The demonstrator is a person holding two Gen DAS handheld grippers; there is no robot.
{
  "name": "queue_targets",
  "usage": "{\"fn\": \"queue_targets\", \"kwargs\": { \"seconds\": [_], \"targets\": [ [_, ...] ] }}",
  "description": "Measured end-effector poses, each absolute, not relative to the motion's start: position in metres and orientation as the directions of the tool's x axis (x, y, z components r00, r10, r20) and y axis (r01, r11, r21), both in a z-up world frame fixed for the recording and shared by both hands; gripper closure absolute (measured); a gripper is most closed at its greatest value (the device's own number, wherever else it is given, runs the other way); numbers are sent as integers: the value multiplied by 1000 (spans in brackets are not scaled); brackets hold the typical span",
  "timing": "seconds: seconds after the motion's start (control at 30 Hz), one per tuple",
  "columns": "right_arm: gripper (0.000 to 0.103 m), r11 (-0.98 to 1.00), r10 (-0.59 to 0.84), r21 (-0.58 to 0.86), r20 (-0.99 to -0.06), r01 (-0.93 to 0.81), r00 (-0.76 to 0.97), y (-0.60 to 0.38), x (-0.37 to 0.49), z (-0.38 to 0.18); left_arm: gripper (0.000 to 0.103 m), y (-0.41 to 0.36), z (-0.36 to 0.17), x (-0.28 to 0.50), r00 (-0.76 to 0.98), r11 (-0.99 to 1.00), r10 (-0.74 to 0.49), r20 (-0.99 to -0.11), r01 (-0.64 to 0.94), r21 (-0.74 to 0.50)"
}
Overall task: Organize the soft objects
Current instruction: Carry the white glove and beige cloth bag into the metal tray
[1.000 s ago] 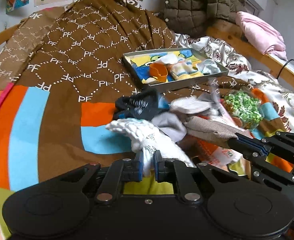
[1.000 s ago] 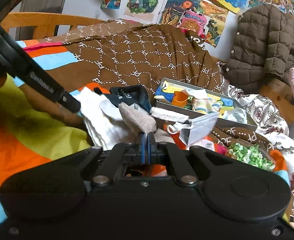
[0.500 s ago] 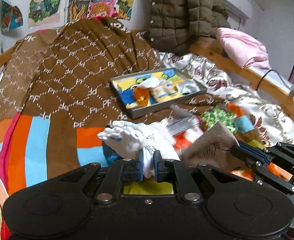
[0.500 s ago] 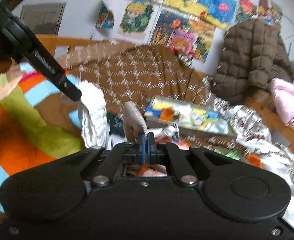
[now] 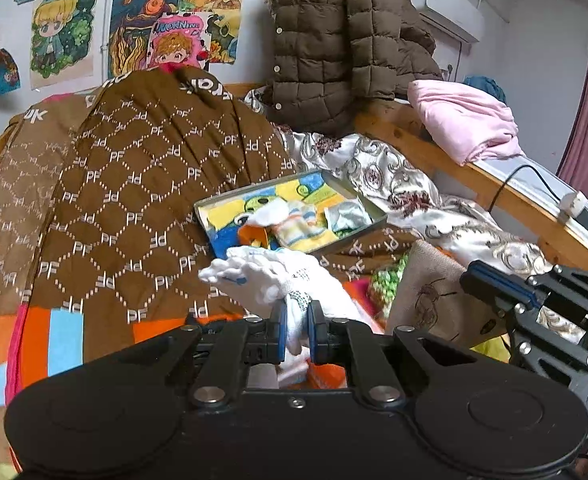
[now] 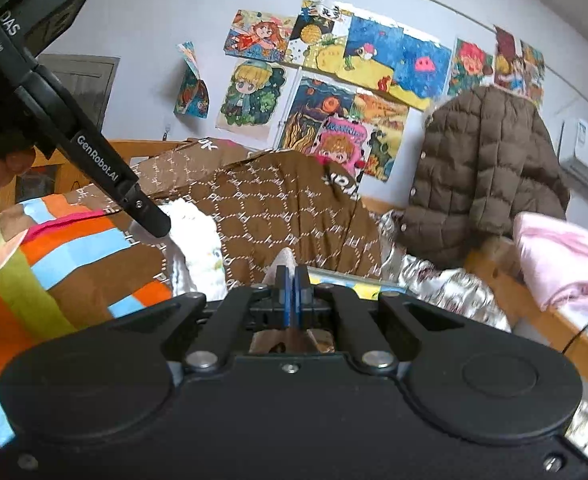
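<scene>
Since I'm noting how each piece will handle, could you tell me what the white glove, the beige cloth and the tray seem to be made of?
White glove: knitted cotton-like yarn, matte; the ribbed stitches show.
Beige cloth: coarse woven fabric, perhaps linen or burlap, matte, with a faint dark print.
Tray: probably thin metal or stiff card; grey, straight, rigid rim, the look leaves it open.

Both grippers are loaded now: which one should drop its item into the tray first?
Left, probably. The left gripper is shut on the white glove, which hangs just in front of the tray. The right gripper holds the beige cloth off to the tray's side.
</scene>
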State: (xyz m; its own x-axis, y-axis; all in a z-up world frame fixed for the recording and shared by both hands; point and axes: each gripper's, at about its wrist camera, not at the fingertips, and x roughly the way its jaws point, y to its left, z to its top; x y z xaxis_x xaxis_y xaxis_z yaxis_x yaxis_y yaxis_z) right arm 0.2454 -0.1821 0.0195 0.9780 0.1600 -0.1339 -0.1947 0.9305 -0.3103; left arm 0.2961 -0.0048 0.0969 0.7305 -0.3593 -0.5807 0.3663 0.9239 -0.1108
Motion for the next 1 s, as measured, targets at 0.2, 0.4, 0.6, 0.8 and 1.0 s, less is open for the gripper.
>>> {"fn": "queue_targets", "kwargs": {
  "seconds": [0.2, 0.4, 0.6, 0.8, 1.0],
  "targets": [
    [103, 942, 152, -276, -158, -192, 976, -205, 287, 47, 93, -20, 112, 335, 737, 932, -347, -581, 342, -122],
    [103, 952, 136, -250, -180, -179, 974, -222, 342, 68, 92, -44, 136, 397, 741, 914, -377, -556, 396, -92],
    [103, 941, 104, -303, -173, -153, 979, -231, 410, 80, 92, -66, 125, 472, 745, 899, -417, -521, 424, -112],
    [103, 936, 90, -317, -206, -153, 975, -228, 497, 67, 92, -77, 82, 539, 744, 912, -397, -538, 387, -138],
    [103, 953, 91, -258, -254, -158, 963, -228, 574, 43, 92, -82, 36, 584, 735, 913, -398, -549, 377, -156]
  ]
}}
